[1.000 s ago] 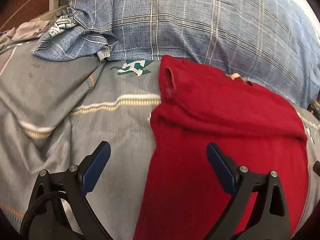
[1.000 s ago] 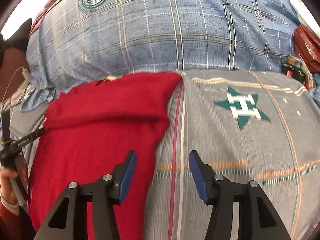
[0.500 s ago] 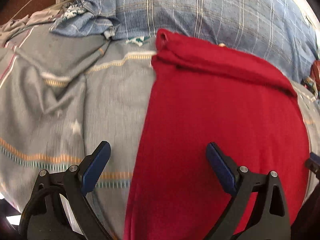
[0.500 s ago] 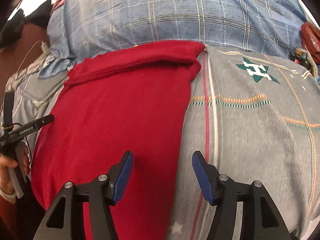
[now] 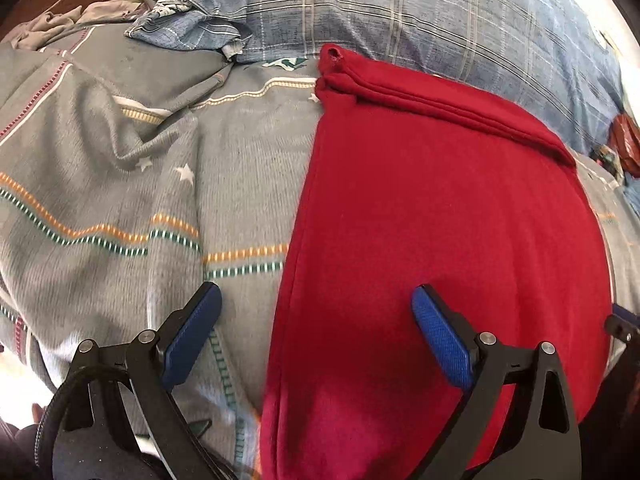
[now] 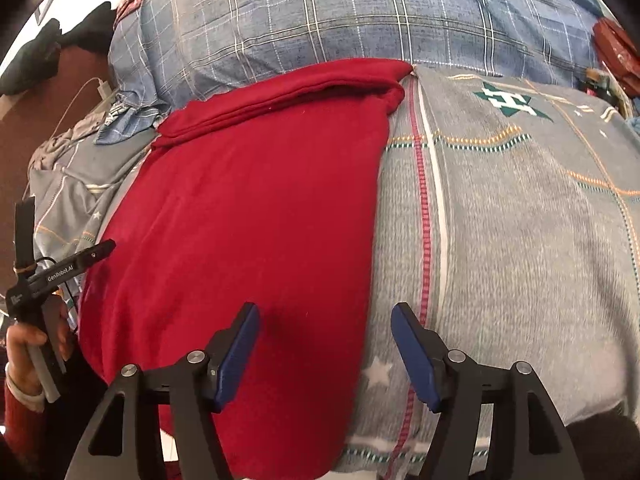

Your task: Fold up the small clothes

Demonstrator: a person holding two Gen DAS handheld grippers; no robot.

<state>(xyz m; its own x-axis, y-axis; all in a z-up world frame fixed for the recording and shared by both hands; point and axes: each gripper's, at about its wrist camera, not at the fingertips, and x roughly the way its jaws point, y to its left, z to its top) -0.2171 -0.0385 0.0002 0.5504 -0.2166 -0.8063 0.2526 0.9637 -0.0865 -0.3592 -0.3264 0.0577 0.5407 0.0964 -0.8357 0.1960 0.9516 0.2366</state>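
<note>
Claws left (image 5: 316, 320) and right (image 6: 325, 338) gape empty above red garment (image 5: 440, 220); plaid pillow (image 6: 360, 12) beyond.

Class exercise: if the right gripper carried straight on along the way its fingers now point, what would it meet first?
Most likely the right-hand edge of the red garment, where it lies on the grey bedspread. The right gripper is open and straddles that edge. Depth is hard to judge through the fisheye, so it might touch the bedspread beside it first.
</note>
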